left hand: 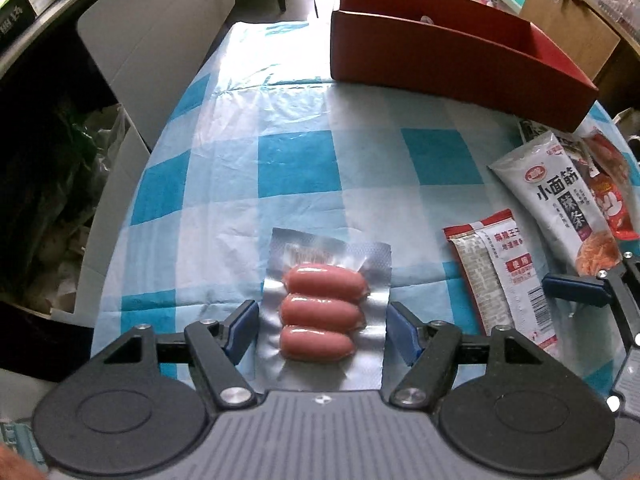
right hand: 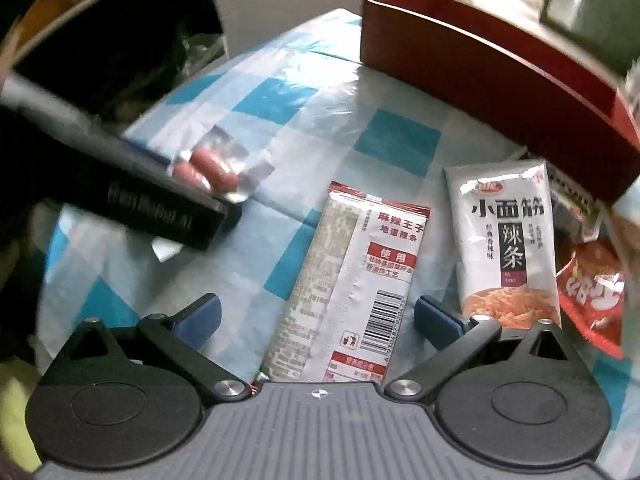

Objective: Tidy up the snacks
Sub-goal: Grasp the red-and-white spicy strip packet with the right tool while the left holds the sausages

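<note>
1. Snacks lie spread on the blue-and-white checked tablecloth (left hand: 296,168), and the red box (left hand: 440,52) stands at the far edge, apart from them.
2. My left gripper (left hand: 320,328) points down over the sausage pack (left hand: 320,308); my fingers stand half open on either side of its foil, and I cannot tell whether the pads touch it.
3. My right gripper (right hand: 318,320) is spread wide, gripping nothing; the red-trimmed white packet (right hand: 352,284) lies flat between my fingers.
4. Just right of it lies the white noodle-snack pouch (right hand: 504,240), and beside that a red bag (right hand: 592,292), near the box.
</note>
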The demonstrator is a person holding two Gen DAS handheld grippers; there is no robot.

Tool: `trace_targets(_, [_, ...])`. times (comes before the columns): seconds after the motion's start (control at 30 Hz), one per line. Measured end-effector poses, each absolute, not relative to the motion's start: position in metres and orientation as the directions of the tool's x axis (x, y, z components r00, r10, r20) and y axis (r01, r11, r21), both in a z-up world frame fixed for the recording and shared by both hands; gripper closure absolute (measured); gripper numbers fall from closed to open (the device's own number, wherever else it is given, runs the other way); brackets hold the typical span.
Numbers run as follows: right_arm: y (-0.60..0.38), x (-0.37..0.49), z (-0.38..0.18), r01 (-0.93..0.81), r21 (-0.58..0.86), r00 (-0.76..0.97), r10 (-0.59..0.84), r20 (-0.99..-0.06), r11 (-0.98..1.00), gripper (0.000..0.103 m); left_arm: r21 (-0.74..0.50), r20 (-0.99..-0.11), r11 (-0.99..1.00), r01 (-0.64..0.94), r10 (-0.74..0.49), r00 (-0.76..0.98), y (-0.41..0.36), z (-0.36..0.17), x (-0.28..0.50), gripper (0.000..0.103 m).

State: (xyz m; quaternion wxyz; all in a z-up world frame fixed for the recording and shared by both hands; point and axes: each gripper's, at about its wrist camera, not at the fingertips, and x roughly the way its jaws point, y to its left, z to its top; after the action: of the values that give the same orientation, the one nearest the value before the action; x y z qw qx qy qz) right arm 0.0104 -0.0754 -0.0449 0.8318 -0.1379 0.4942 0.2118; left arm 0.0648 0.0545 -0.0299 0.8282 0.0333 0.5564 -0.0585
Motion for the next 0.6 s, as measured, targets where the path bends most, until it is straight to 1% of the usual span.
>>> trace_targets(0.03, [-0.076, 0.009, -0.045, -0.48, -0.014, 0.437, 0.226, -0.871, 0.877, 0.0, -0.003, -0.924, 0.99, 0.138, -0.055, 0.378, 0.054, -0.03, 0.064, 0.036])
trace_targets(0.17, [-0.081, 0.008, -0.048, -0.423, -0.006, 0.507, 0.231, -0.83, 0.906, 0.0, -0.004, -0.925, 0.99, 0.14, -0.057, 0.377, 0.055, -0.029, 0.066, 0.036])
trace_targets(0.33, [-0.077, 0.021, -0.044, -0.373, -0.007, 0.499, 0.194, -0.845, 0.928, 0.0, -0.011, -0.923, 0.992, 0.124, -0.058, 0.381, 0.06, -0.028, 0.067, 0.036])
trace_targets(0.37, [-0.077, 0.025, -0.045, -0.366, -0.024, 0.503, 0.175, -0.846, 0.93, 0.002, -0.009, -0.924, 0.992, 0.123, -0.055, 0.378, 0.06, -0.029, 0.067, 0.036])
trace_targets(0.47, [-0.079, 0.029, -0.045, -0.352, -0.013, 0.496, 0.175, -0.85, 0.936, 0.003, 0.014, -0.918, 0.989, 0.144, -0.044, 0.393, 0.056, -0.031, 0.066, 0.036])
trace_targets(0.53, [-0.082, 0.027, -0.043, -0.347, -0.021, 0.498, 0.165, -0.851, 0.938, 0.009, 0.001, -0.921, 0.989, 0.146, -0.057, 0.387, 0.057, -0.03, 0.067, 0.04])
trace_targets(0.57, [-0.084, 0.027, -0.041, -0.34, -0.022, 0.499, 0.161, -0.851, 0.94, 0.017, -0.006, -0.921, 0.988, 0.151, -0.064, 0.384, 0.057, -0.029, 0.067, 0.04])
trace_targets(0.6, [-0.088, 0.027, -0.038, -0.334, -0.015, 0.501, 0.164, -0.849, 0.942, 0.03, -0.01, -0.921, 0.987, 0.158, -0.071, 0.384, 0.056, -0.029, 0.066, 0.04])
